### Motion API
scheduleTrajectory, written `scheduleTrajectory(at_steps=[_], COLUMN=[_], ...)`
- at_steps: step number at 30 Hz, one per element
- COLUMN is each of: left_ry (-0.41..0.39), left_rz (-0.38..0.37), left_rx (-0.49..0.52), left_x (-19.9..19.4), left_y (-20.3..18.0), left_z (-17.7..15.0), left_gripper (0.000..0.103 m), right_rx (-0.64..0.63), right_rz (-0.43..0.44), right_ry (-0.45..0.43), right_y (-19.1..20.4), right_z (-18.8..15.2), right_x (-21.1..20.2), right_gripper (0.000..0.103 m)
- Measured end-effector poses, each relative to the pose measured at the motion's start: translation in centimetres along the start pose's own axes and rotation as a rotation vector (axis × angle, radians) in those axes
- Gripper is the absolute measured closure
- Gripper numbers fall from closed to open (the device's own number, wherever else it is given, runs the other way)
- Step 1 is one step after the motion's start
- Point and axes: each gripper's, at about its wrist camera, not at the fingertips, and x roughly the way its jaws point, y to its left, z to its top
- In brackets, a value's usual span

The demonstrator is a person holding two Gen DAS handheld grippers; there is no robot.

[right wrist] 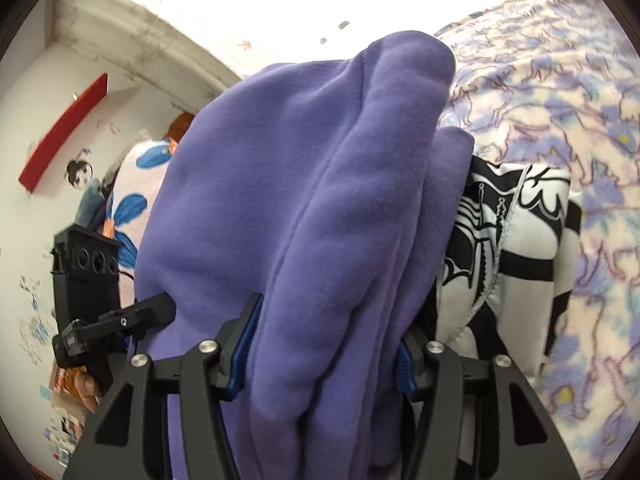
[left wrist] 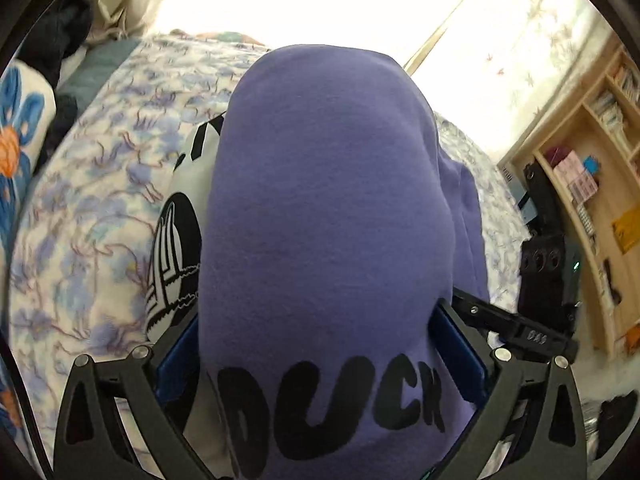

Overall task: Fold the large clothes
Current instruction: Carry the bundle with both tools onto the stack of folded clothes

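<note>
A folded purple sweatshirt [left wrist: 320, 180] with black "DUCK" lettering fills the left wrist view. It runs forward between the blue pads [left wrist: 176, 360] of my left gripper [left wrist: 316, 352], whose jaws stand wide and do not pinch the cloth. In the right wrist view the same purple sweatshirt [right wrist: 300, 180] hangs in thick folds, and my right gripper [right wrist: 324, 356] is shut on it, narrowing the bundle at the pads [right wrist: 244, 344]. A black-and-white printed garment [left wrist: 176, 240] [right wrist: 512, 248] lies on the bed just under and beside the purple one.
The bed has a blue-and-white flowered cover [left wrist: 100, 180] [right wrist: 560, 100]. A blue-flowered pillow [left wrist: 20, 128] lies at its left side. A wooden shelf unit [left wrist: 592, 152] stands to the right of the bed. The other gripper's body [left wrist: 548, 272] [right wrist: 88, 276] shows in each view, with a hand [right wrist: 86, 394] below.
</note>
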Motion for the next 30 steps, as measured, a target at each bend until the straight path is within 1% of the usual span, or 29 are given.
scheduleTrajectory(at_steps=[4,5,6,8,10,11,12,13,14,15,16,17,19,21,23,24,25,26,28,30], left_ry=[-0.027,-0.039,-0.057,-0.097,-0.153,-0.183,-0.197,-0.205,-0.203,-0.189,-0.153,-0.146,-0.150,-0.135,-0.123,-0.116,-0.114,-0.114,-0.122,-0.125], left_rz=[0.085,0.120,0.168,0.234,0.272,0.277,0.273,0.259,0.257,0.256,0.268,0.304,0.364,0.391,0.397,0.401,0.399,0.397,0.397,0.424], left_rx=[0.006,0.019,0.034,0.060,0.083,0.096,0.103,0.124,0.136,0.155,0.185,0.210,0.271,0.275,0.260,0.243,0.232,0.223,0.216,0.222], left_x=[-1.6,-2.2,-2.9,-4.5,-6.2,-7.0,-7.5,-7.8,-8.2,-8.0,-7.4,-7.0,-6.3,-5.8,-5.5,-5.3,-5.2,-5.2,-5.1,-5.1], left_y=[-0.9,-1.2,-1.6,-2.6,-3.7,-4.4,-4.8,-5.6,-6.4,-7.0,-7.6,-8.1,-8.6,-8.3,-7.8,-7.3,-7.2,-7.1,-7.1,-7.6], left_z=[-0.5,-0.6,-0.8,-1.2,-1.7,-2.0,-2.2,-2.5,-2.9,-3.1,-3.5,-3.9,-4.5,-4.7,-4.8,-4.7,-4.7,-4.7,-4.7,-4.9], left_gripper=[0.000,0.000,0.000,0.000,0.001,0.003,0.010,0.024,0.034,0.055,0.070,0.070,0.070,0.070,0.070,0.070,0.070,0.070,0.070,0.070], right_rx=[-0.039,-0.056,-0.073,-0.107,-0.125,-0.134,-0.144,-0.151,-0.158,-0.160,-0.161,-0.164,-0.173,-0.163,-0.151,-0.145,-0.143,-0.141,-0.143,-0.150], right_rz=[-0.098,-0.130,-0.151,-0.160,-0.164,-0.156,-0.152,-0.158,-0.165,-0.167,-0.158,-0.154,-0.181,-0.233,-0.264,-0.285,-0.279,-0.269,-0.278,-0.296], right_ry=[0.044,0.046,0.037,0.001,-0.035,-0.058,-0.075,-0.084,-0.084,-0.082,-0.074,-0.058,-0.015,0.012,0.022,0.018,0.018,0.020,0.021,0.028], right_y=[1.9,2.4,3.0,4.1,4.9,5.4,6.0,6.4,6.8,7.2,7.5,7.8,7.8,6.8,5.8,5.1,4.8,4.6,4.7,5.1], right_z=[0.3,0.2,-0.1,-0.6,-0.9,-1.0,-1.2,-1.2,-1.2,-1.4,-1.7,-1.7,-2.2,-2.7,-2.9,-2.9,-2.9,-2.9,-3.0,-3.0], right_x=[-2.1,-2.7,-3.7,-5.5,-7.0,-7.6,-8.1,-8.1,-7.9,-7.7,-7.4,-6.9,-5.6,-4.4,-3.8,-3.7,-3.6,-3.7,-3.8,-4.0], right_gripper=[0.046,0.046,0.046,0.046,0.046,0.046,0.046,0.046,0.046,0.047,0.051,0.059,0.065,0.073,0.094,0.101,0.103,0.103,0.103,0.103])
